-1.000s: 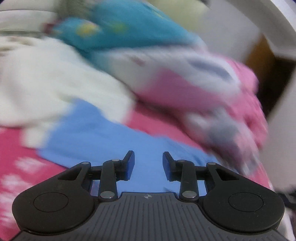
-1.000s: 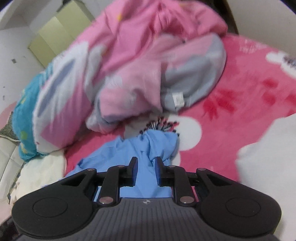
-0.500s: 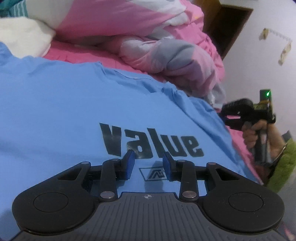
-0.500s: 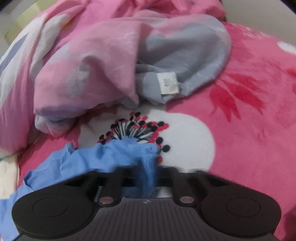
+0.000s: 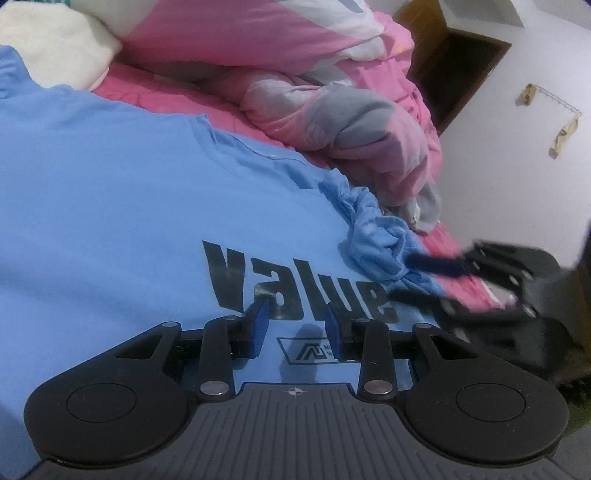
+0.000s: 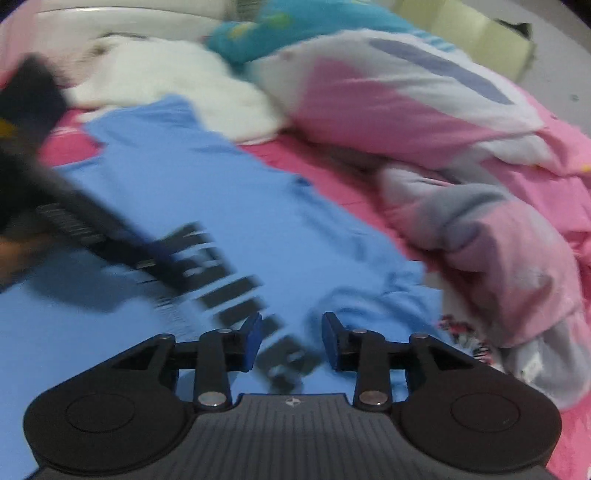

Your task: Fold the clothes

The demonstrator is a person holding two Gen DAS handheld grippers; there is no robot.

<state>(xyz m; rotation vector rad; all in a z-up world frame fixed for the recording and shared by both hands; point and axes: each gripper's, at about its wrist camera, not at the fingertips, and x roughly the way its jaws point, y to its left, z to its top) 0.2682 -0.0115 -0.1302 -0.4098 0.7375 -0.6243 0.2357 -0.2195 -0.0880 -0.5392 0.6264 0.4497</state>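
Note:
A light blue T-shirt [image 5: 129, 206] with black "value" lettering lies spread flat on the bed. One sleeve [image 5: 376, 243] is bunched up at its right edge. My left gripper [image 5: 295, 325] hovers low over the print, open, with nothing between its pads. In the left wrist view my right gripper [image 5: 417, 280] appears blurred at the right, beside the bunched sleeve. In its own view the right gripper [image 6: 291, 332] sits over the shirt [image 6: 221, 206], its jaws opening and nothing between them. The left gripper [image 6: 110, 236] shows as a dark blur on the left.
A rumpled pink, white and grey quilt [image 5: 354, 122] is piled behind the shirt. A white fluffy cloth [image 6: 166, 81] and a teal cloth [image 6: 295, 26] lie at the far side. The pink flowered bedspread [image 6: 461, 332] shows at the right. A wall and a dark doorway [image 5: 458, 70] are beyond.
My right gripper let go of the bunched blue sleeve, rolled and swung across over the shirt. The left gripper came down over the print, then held still.

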